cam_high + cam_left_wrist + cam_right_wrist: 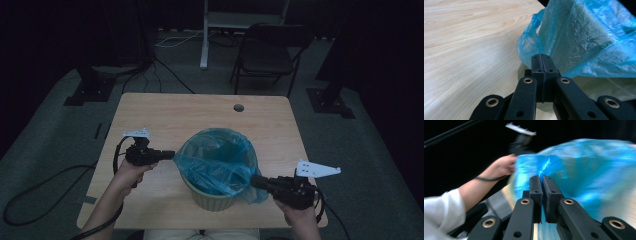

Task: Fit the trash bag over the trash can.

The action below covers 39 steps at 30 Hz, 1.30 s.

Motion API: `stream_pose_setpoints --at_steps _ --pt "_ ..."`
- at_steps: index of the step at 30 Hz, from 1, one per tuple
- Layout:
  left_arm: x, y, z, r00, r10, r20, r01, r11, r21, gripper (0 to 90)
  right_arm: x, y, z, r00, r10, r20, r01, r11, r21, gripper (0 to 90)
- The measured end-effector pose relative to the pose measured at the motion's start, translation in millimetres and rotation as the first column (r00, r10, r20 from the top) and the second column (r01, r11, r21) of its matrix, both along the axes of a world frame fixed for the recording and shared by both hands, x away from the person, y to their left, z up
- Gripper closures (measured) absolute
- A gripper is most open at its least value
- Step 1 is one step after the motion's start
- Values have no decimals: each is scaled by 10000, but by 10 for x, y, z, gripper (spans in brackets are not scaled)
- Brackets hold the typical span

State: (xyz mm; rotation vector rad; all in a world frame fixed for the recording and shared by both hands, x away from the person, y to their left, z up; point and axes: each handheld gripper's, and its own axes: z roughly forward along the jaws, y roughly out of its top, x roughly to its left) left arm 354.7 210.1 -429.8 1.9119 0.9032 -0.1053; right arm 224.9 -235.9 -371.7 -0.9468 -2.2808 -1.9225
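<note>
left tool (169, 155) clamped on blue bag (220, 155) hem at its tip | right tool (255, 182) pinching opposite hem | film: light, limp, slippery, tearable; grip at rim over bin (212, 199) on bench (150, 115)

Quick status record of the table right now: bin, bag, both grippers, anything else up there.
bin: pale green bin, upright near the table's front edge
bag: blue bag lines the bin, its edge draped over the rim
left gripper: left gripper, shut on the bag's edge at the bin's left side
right gripper: right gripper, shut on the bag at the bin's right front
table: wooden table, small round hole near the far edge
</note>
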Motion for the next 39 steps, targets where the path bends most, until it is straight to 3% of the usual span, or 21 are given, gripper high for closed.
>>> stream_pose_setpoints --at_steps 2,4,7,8,11,17,22,24,27,29,30,31,35,37,39 --pt "6 8 -33 10000 25 -65 -25 10000 -2 900 -82 158 -27 9970 765 70 -761 9960 -464 868" --pt "8 15 -61 9999 6 -157 -7 10000 -55 900 -140 267 -78 9939 1104 53 -1097 9910 -768 874" --pt "6 25 -78 9998 39 -196 -40 10000 -50 900 -205 450 -228 9819 1863 -335 -1889 9763 -1056 880" --pt "6 31 -74 9998 63 -173 -63 10000 -10 900 -218 533 -310 9736 2201 -597 -2260 9664 -1226 880" --pt "-2 52 -49 9999 55 -121 -56 10000 -76 900 -216 684 -505 9605 2526 -1168 -2688 9508 -1542 880" --pt "14 52 -97 9996 228 -194 -219 9988 432 900 -144 745 -833 9665 1859 -1770 -2186 9576 -1879 884" --pt "77 40 -196 9981 520 -323 -503 9974 518 900 -35 647 -1021 9688 1230 -2152 -1663 9663 -1967 884" --pt "102 11 -225 9973 698 -246 -676 9945 803 900 20 586 -1088 9710 786 -2259 -1280 9686 -2131 885" --pt "133 -2 -247 9953 939 -224 -918 9923 831 900 112 489 -1175 9653 364 -2585 -925 9737 -2080 889" --pt "145 -4 -255 9952 950 -248 -927 9924 810 900 137 450 -1196 9684 -11 -2493 -569 9727 -2251 887" --pt "142 -2 -258 9950 984 -184 -968 9926 734 900 151 420 -1205 9656 -38 -2598 -518 9770 -2068 864" --pt "133 5 -262 9956 909 -207 -893 9937 673 900 153 404 -1203 9638 -37 -2664 -500 9796 -1944 817" --pt "92 38 -265 9949 1009 98 -1013 9933 562 900 100 305 -1065 9702 94 -2421 -477 9871 -1530 574" --pt "86 51 -268 9952 969 116 -973 9941 471 897 92 270 -1026 9692 200 -2455 -560 9885 -1406 553" --pt "65 80 -268 9942 1060 173 -1066 9935 397 898 64 144 -924 9724 194 -2324 -429 9944 -967 514"
